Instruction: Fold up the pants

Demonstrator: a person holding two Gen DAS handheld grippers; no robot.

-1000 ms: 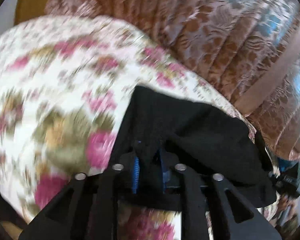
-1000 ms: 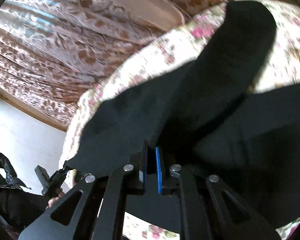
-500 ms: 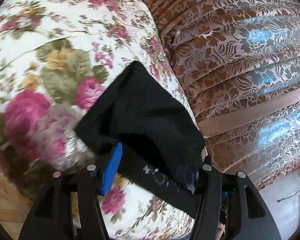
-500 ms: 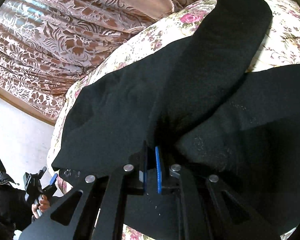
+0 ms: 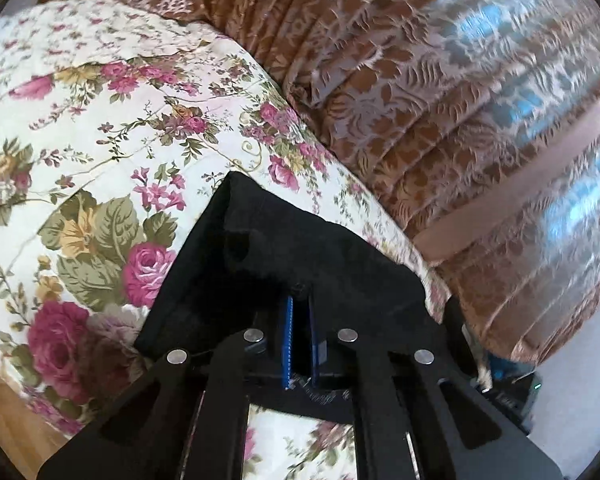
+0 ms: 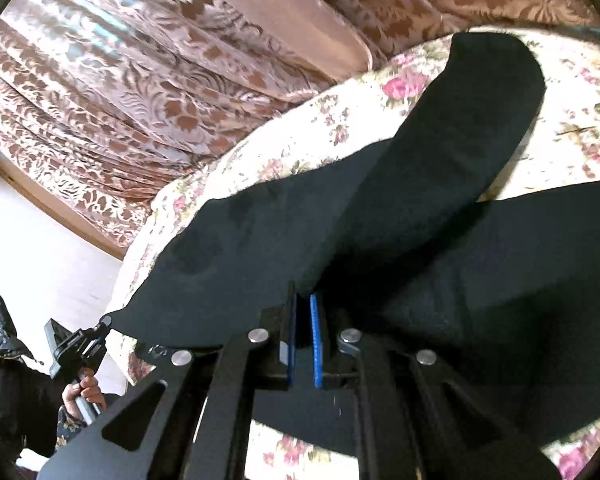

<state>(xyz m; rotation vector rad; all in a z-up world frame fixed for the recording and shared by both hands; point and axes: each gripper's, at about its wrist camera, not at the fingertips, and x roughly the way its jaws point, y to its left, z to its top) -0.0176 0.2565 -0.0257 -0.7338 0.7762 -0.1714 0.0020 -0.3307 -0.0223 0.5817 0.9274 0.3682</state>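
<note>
Left gripper (image 5: 299, 312): jaws nearly together, clamped on a corner of the black pants (image 5: 284, 264). Right gripper (image 6: 303, 308): jaws nearly together, pinching another edge of the pants (image 6: 380, 220).

Pants: on the floral bedspread (image 5: 112, 120), partly lifted at both grips. One leg's long axis runs away from the right gripper toward the patterned curtain (image 6: 140, 92); a second leg spreads rightward across the bedspread.

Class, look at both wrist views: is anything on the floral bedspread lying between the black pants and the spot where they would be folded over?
Nothing visible does. Both claws, left and right, grip the black pants; the bedspread beyond shows only bare fabric.
</note>
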